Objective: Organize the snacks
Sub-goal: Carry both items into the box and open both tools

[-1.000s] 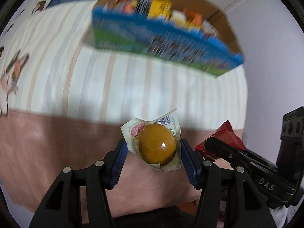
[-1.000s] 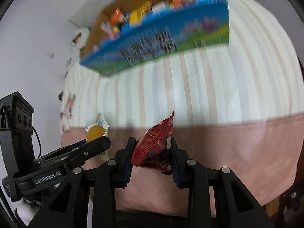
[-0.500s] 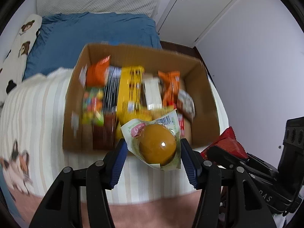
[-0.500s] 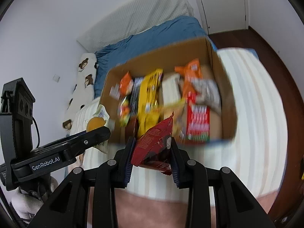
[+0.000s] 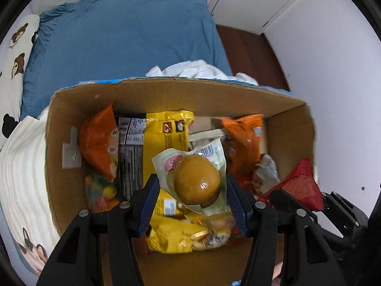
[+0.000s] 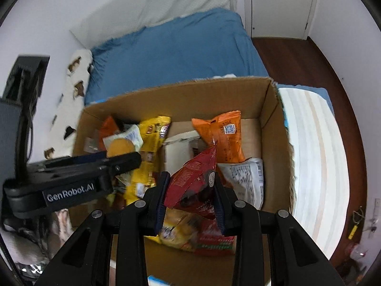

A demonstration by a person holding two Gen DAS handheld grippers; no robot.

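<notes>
Two tongs hold snacks over an open box of snacks on a bed.

The left tongs [image 5: 190,188] are clenched on a bun [image 5: 197,183], a round brown one in a clear wrapper. The right tongs [image 6: 190,190] grip a red packet [image 6: 193,182]. Both hang above the box [image 5: 57,166], which lies just below and ahead of the tongs and already holds a yellow bag [image 5: 166,133], orange bags and others. To place well, it seems best to lower each snack into a bare spot: the cardboard floor shows near the tongs' side. Release only when low, one at a time, since the two tongs sit close together.
</notes>
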